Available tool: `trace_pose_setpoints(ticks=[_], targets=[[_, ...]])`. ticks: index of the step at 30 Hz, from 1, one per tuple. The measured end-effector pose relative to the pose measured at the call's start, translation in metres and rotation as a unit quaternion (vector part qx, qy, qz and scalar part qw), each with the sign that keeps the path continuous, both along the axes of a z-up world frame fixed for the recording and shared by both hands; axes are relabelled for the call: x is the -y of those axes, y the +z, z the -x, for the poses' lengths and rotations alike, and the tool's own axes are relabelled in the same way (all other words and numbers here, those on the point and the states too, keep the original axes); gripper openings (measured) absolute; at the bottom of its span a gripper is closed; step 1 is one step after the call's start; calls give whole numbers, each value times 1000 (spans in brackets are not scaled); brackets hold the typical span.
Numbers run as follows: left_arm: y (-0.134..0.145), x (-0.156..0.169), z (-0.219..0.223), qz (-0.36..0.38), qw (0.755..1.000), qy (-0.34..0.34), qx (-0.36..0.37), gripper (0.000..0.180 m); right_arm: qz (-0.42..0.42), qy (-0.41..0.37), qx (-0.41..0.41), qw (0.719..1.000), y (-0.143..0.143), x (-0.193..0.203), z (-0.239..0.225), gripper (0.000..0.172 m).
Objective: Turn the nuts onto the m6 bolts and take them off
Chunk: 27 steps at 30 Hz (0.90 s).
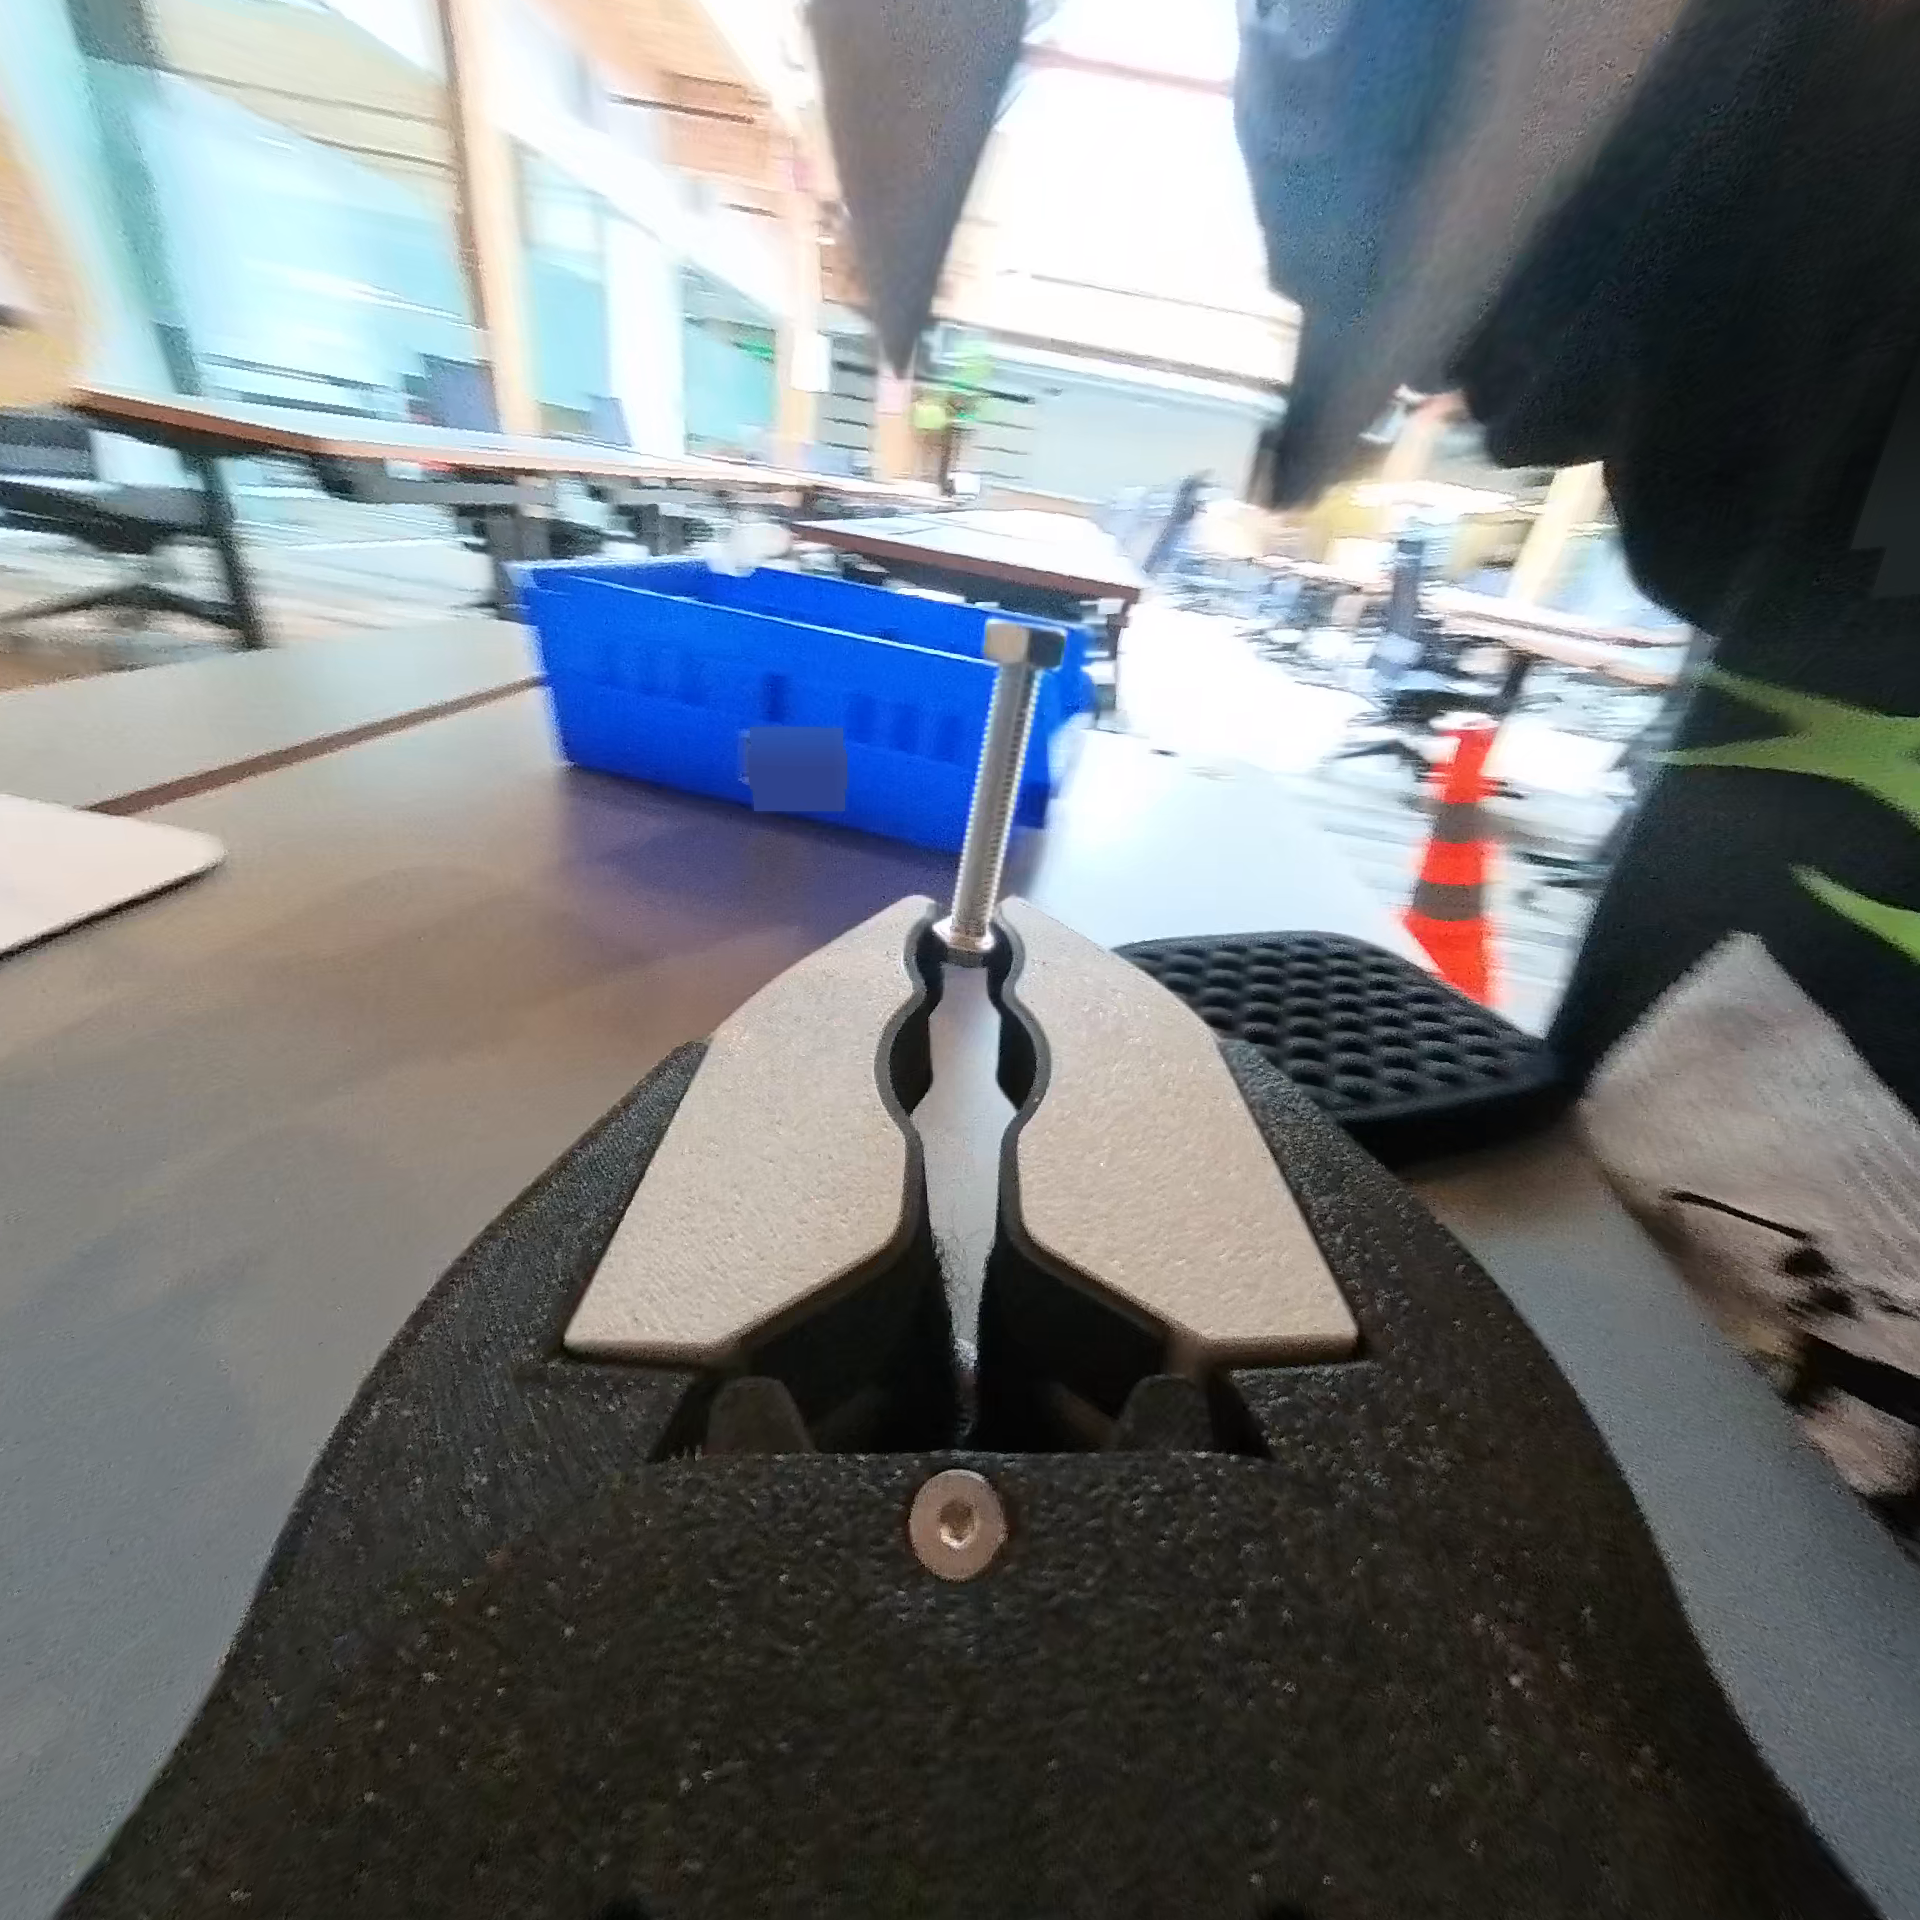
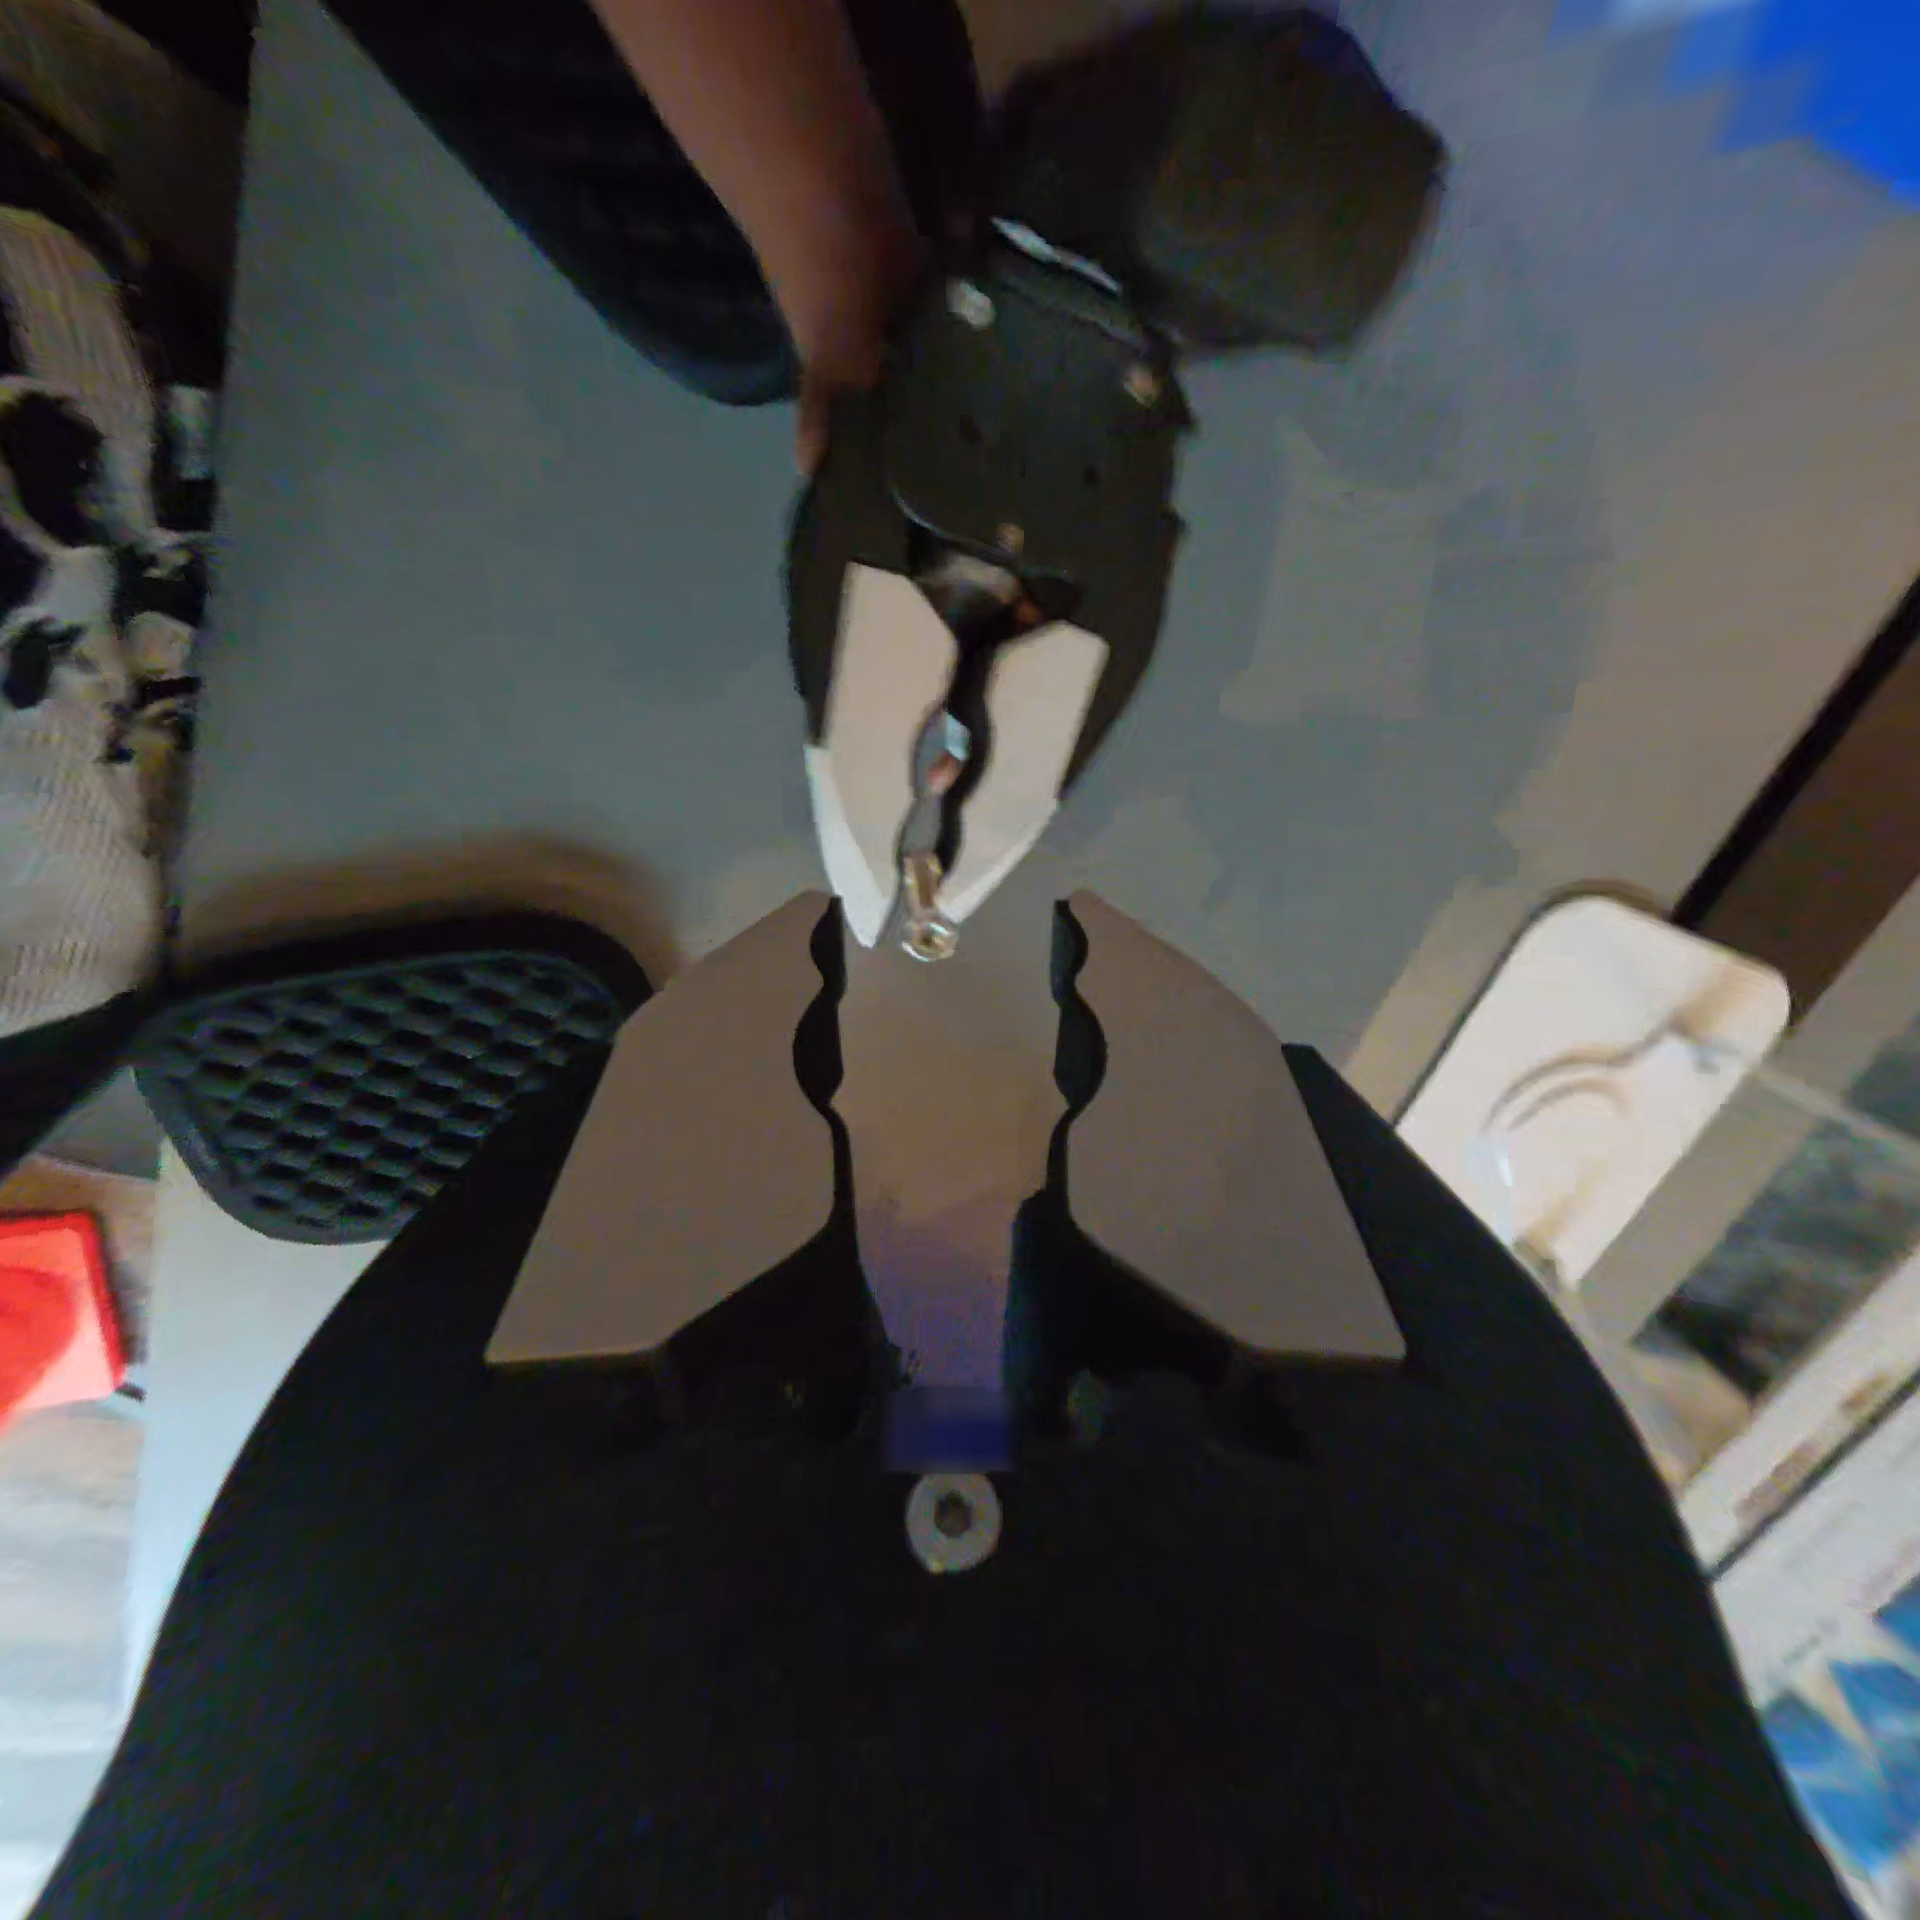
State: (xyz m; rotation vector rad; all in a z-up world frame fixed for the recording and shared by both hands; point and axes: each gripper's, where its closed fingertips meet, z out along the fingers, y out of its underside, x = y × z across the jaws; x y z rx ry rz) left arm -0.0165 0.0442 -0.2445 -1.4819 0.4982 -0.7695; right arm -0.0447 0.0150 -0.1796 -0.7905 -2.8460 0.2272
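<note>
Mid-task: left gripper (image 1: 966, 920) clamped on a silver nut (image 1: 964, 937) threaded at the tip of an upright bolt (image 1: 1003, 790), right gripper (image 2: 945, 914) spread wide, empty, just beside the bolt head; unthreading apparently unfinished.

The left gripper (image 1: 968, 925) sat nearly closed, its 2 grey fingers (image 1: 800, 1122) pinched at the tips around the lower end of a silver bolt (image 1: 1003, 790) that rose toward 12 o'clock, leaning slightly to 1 o'clock. In the right wrist view that same gripper came in from 12 o'clock, tips aimed at 6 o'clock, with a bare forearm (image 2: 800, 197) behind it at 11 o'clock. The right gripper (image 2: 945, 935) was spread wide, its 2 fingers (image 2: 717, 1132) well apart, pointing toward 12 o'clock. The bolt's end sat just above the opening between the tips, neither pad touching it.
</note>
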Motion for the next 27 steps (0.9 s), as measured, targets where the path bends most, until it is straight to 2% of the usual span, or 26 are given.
trace_pose_setpoints(ticks=[6,11,14,18,20,23,27], targets=[[-1,1,1,-10,999,37,-17,7,-47,-44,43,997,-22,-17,-6,32],[0,2,2,-10,999,30,-10,7,-42,-26,47,998,-24,-12,-8,7],[0,5,-1,-11,1000,16,-16,7,-57,10,27,998,-23,-12,-5,2],[-2,6,-4,-9,1000,3,-25,7,-45,36,24,998,-18,-7,-5,5],[-2,6,-4,-8,1000,3,-23,7,-39,34,40,998,-17,-6,-9,17],[-2,5,-4,-7,1000,5,-23,7,-36,28,55,997,-21,-6,-13,24],[-3,6,-5,-7,1000,2,-26,7,-36,21,46,998,-27,-8,-9,16]])
